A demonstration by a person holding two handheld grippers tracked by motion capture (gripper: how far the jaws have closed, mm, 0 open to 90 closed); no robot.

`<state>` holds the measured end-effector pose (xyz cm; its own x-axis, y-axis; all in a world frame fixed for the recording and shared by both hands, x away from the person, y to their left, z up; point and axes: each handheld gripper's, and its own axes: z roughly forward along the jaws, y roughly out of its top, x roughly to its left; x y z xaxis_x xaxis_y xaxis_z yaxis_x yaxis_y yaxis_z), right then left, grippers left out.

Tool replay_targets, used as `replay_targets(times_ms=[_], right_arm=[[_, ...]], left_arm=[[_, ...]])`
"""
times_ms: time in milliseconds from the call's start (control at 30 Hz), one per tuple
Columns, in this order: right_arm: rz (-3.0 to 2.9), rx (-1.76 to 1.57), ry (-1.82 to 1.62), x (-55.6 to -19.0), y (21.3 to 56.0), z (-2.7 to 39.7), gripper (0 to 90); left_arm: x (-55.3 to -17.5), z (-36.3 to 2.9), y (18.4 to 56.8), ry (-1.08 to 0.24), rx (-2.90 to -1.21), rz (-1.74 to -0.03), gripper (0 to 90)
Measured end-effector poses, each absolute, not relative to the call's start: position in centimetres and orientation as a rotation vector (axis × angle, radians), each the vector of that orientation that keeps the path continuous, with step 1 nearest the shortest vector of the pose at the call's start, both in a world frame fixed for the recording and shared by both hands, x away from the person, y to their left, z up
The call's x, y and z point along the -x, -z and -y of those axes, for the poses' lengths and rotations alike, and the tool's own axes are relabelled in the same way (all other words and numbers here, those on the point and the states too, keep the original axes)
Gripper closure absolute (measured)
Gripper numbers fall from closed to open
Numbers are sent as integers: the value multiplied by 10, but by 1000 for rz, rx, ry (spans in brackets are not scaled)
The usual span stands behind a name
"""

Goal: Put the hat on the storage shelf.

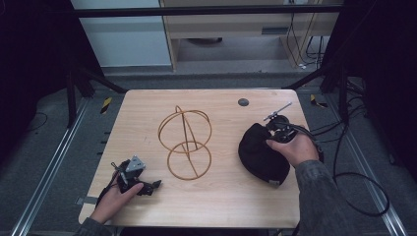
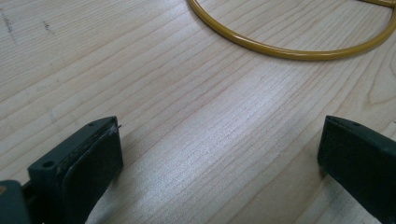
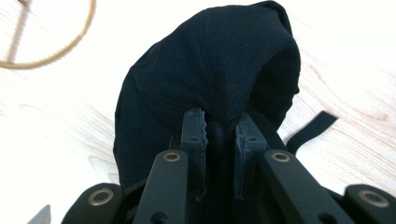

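From the high view, the black cap [image 1: 260, 153] lies near the table [image 1: 147, 103]'s right edge, the wire stand [image 1: 185, 142] mid-table. In the left gripper view, the left gripper [image 2: 219, 154] rests wide open, holding nothing. In the right gripper view, the right gripper [image 3: 220, 135] pinches the cap's top button: grasping seems done, and lifting likely comes next.

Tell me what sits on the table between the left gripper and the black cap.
In the high view, the gold wire ring stand sits between the left gripper and the black fabric cap.

A gold wire stand [image 1: 185, 143] sits mid-table [image 1: 221, 196], a dark round spot [image 1: 243, 102] near the far edge.
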<state>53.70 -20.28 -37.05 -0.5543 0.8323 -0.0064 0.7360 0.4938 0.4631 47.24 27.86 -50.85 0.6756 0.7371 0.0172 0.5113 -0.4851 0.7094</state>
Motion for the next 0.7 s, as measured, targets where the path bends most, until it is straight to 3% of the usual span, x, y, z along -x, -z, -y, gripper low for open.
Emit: replay_targets(times_ms=[333, 700], right_arm=[[-2419, -1344, -680, -515, 346, 208, 777], [-2389, -1322, -713, -515, 332, 205, 779]], left_arm=[[-472, -278, 509, -417, -2195, -950, 0], [-473, -277, 509, -418, -2195, -951, 0]])
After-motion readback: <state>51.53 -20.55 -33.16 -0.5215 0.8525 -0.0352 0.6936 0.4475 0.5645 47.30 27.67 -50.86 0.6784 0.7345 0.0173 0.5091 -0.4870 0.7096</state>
